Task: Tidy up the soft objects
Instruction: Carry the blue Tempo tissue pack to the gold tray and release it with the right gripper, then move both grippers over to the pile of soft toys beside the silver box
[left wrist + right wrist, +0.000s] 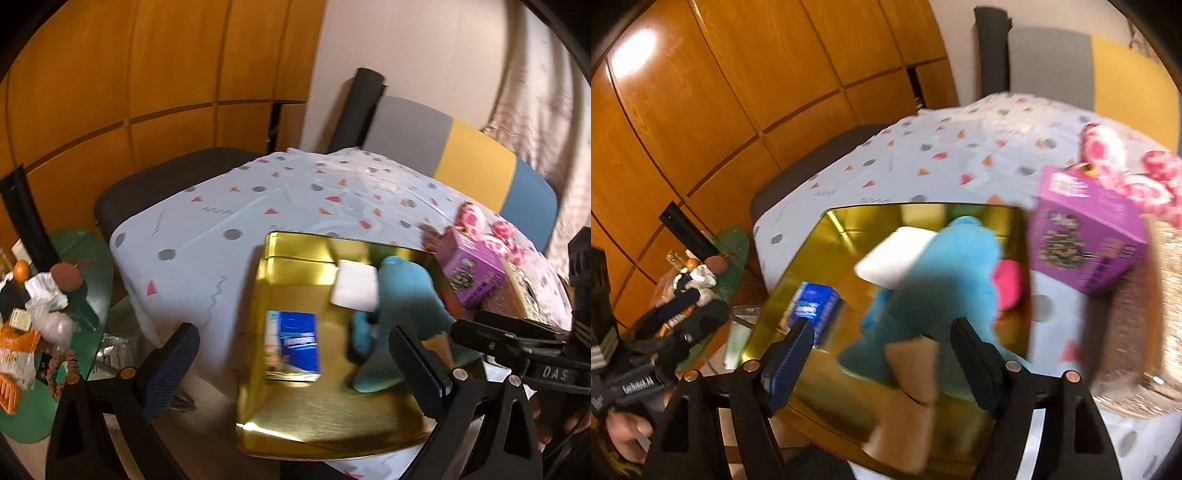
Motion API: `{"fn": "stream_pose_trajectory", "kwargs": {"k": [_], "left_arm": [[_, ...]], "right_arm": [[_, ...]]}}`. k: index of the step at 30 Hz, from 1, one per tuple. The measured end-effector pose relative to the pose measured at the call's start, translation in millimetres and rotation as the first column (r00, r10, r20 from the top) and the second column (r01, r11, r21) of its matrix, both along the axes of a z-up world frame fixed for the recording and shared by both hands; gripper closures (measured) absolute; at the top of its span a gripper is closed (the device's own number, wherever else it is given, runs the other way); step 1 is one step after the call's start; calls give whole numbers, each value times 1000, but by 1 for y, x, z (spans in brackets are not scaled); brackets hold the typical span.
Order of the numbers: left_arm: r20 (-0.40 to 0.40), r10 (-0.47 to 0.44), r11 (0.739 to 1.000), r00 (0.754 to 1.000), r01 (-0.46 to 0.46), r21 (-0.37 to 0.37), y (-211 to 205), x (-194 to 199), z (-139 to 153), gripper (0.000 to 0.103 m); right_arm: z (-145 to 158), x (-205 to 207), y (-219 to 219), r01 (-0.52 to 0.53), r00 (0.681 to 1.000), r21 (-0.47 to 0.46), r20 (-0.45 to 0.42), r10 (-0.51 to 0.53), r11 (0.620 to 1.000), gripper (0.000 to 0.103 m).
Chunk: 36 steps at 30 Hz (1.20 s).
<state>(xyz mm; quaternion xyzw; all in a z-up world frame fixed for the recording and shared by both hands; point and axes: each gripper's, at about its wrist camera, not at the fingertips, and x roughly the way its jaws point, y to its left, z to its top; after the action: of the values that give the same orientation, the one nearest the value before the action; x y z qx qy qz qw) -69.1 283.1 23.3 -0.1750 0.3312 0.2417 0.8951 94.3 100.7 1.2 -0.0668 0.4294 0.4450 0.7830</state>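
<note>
Blue plush toy (945,280) lying in gold tray (827,258), centre of right wrist frame, beside white foam block (890,258) and blue packet (816,306). Tan part of toy (912,373) blurred between right claw (882,354) fingers, pads apart from it: released. Pink patch (1008,284) on toy visible only in right view. Left claw (295,365) spread wide over tray near corner, grasping nothing. Purple box (472,273) and pink plush (476,218) at right on patterned surface (258,192). Left view alone shows green side table (85,266) clutter clearly, lower left.

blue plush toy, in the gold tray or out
In: the blue plush toy lies inside the gold tray, beside a white block.
</note>
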Motion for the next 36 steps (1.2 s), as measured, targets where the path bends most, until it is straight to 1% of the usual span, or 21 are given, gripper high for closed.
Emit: {"fn": "stream_pose_trajectory", "kwargs": {"k": [6,12,14,18,21,24,27,28,29,30,32,36], "left_arm": [[7,-95,995,995,94,36,-33,10,10,0],[-10,-193,979,981,193,70,-69,23,16,0],[-15,-228,970,974,228,83,-82,27,18,0],[-30,-288,952,957,289,102,-105,34,21,0],[-40,-332,935,942,335,113,-121,39,22,0],[-54,-375,917,925,379,122,-137,45,22,0],[-66,-419,896,906,424,135,-153,50,21,0],[-69,-436,887,898,441,137,-159,52,21,0],[-70,-451,879,890,457,138,-164,53,21,0],[-71,-467,870,881,472,139,-168,54,22,0],[-63,-506,849,860,510,136,-178,56,24,0],[-37,-558,824,829,558,100,-190,63,29,1]], "right_arm": [[11,-7,-54,66,994,-12,87,-65,998,25],[19,-6,-106,163,979,-3,123,-162,987,25],[21,-2,-128,208,969,-1,133,-206,978,25],[24,8,-172,307,942,1,142,-304,952,25],[25,17,-206,383,913,7,146,-380,924,25],[24,24,-239,460,877,4,156,-455,888,25],[22,30,-273,534,835,3,153,-528,846,25],[20,33,-288,570,812,4,152,-564,822,25],[20,33,-298,591,797,5,150,-585,807,25],[18,35,-314,627,770,8,146,-621,779,25],[16,40,-341,694,711,14,142,-688,720,25],[11,49,-398,835,539,36,143,-830,548,25]]}}
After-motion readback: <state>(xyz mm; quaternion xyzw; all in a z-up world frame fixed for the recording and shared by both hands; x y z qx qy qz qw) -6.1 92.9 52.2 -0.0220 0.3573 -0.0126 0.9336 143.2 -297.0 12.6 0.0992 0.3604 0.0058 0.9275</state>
